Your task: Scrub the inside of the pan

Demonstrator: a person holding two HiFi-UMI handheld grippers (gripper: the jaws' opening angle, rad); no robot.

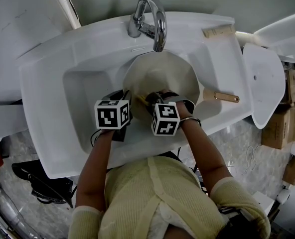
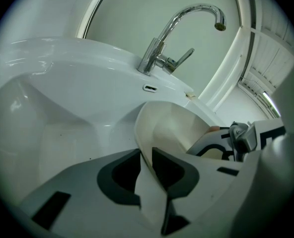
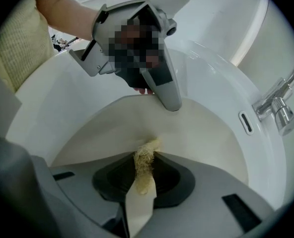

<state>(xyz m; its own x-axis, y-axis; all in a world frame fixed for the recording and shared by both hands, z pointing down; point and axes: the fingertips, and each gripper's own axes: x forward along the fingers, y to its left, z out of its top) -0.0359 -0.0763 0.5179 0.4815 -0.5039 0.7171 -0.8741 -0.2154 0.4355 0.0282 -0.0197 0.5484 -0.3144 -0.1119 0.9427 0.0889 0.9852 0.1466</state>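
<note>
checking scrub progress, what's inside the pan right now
The right claw presses a yellowish scrubber against the pale inner wall of the pan; the left claw clamps its rim. The patch under the scrubber and claws is covered.

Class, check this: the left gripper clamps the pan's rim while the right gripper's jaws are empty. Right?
No. The right gripper holds a yellowish scrubber in its jaws against the pan, as the right gripper view shows. The left gripper clamps the rim.

The pan [image 1: 162, 73] lies tilted in the sink [image 1: 53, 73], before the tap [image 1: 150, 14], its handle [image 1: 224, 97] reaching right over the rim. The left tongs [image 2: 146, 175] clamp its near left wall; the right tongs [image 3: 143, 177] hold a scrubber [image 3: 146, 155] inside it.
</note>
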